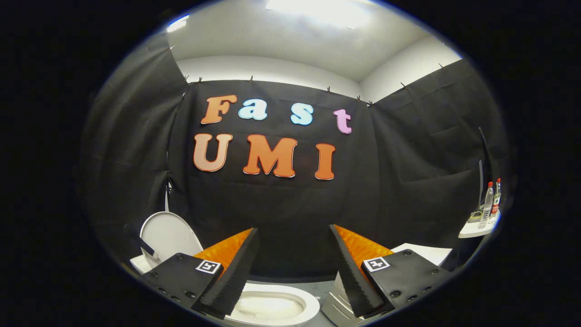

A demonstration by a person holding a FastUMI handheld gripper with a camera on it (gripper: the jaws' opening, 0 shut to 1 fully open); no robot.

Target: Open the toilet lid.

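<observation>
The white toilet lid (166,234) stands upright against the black cloth, beyond and to the left of my left finger. A short dark strip sits on its lower left edge. The white toilet seat and bowl (273,308) lie uncovered below, between the two fingers and close under them. My gripper (293,228) is open, its fingers spread wide and held above the bowl, with nothing between them and touching neither lid nor seat.
A grey ribbed container (337,305) stands right of the bowl, under my right finger. Behind that finger is a white flat surface (429,253). Farther right, a white shelf (474,231) carries two plastic bottles (491,203). Black cloth walls close the booth.
</observation>
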